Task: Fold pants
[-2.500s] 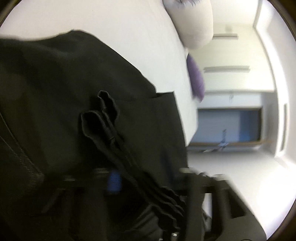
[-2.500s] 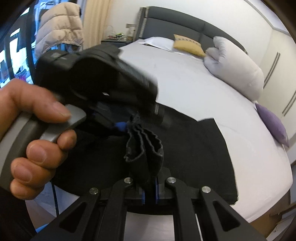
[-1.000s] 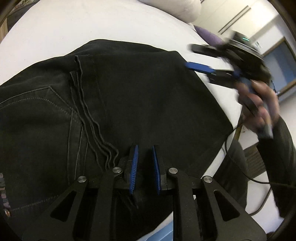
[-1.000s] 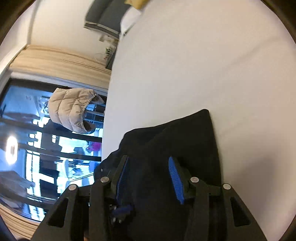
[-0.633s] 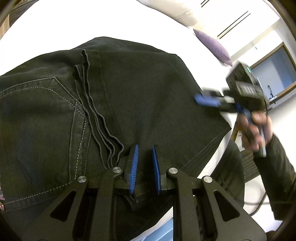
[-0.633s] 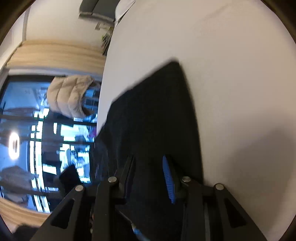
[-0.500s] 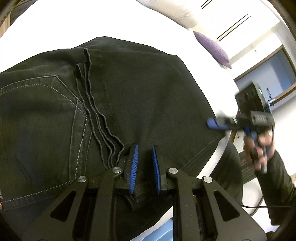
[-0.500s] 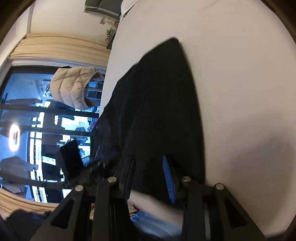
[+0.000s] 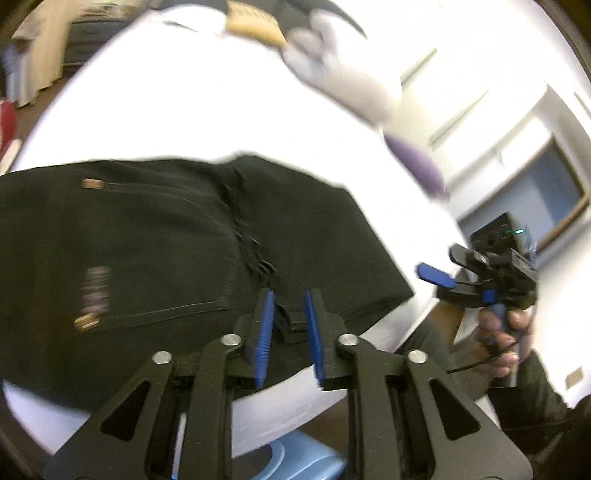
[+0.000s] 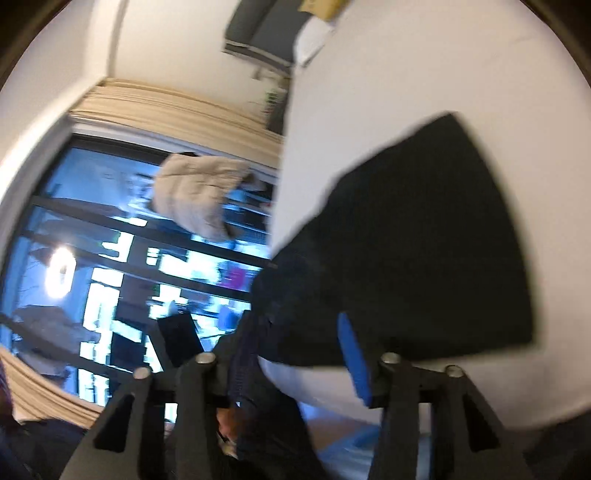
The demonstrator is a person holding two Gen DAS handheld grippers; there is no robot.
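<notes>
Black pants lie folded flat on the white bed, near its front edge; they also show in the right wrist view. My left gripper is open and empty, its blue pads just above the pants' near edge. My right gripper is open and empty, off the bed's edge beside the pants; it also shows in the left wrist view, held in a hand at the right.
A white pillow, a purple cushion and a tan cushion lie at the far side of the bed. A blue stool stands below the bed's edge. A beige jacket hangs by the window.
My left gripper has drawn back and lifted from the pants. My right gripper has pulled away past the bed's edge. The pants stay folded on the bed.
</notes>
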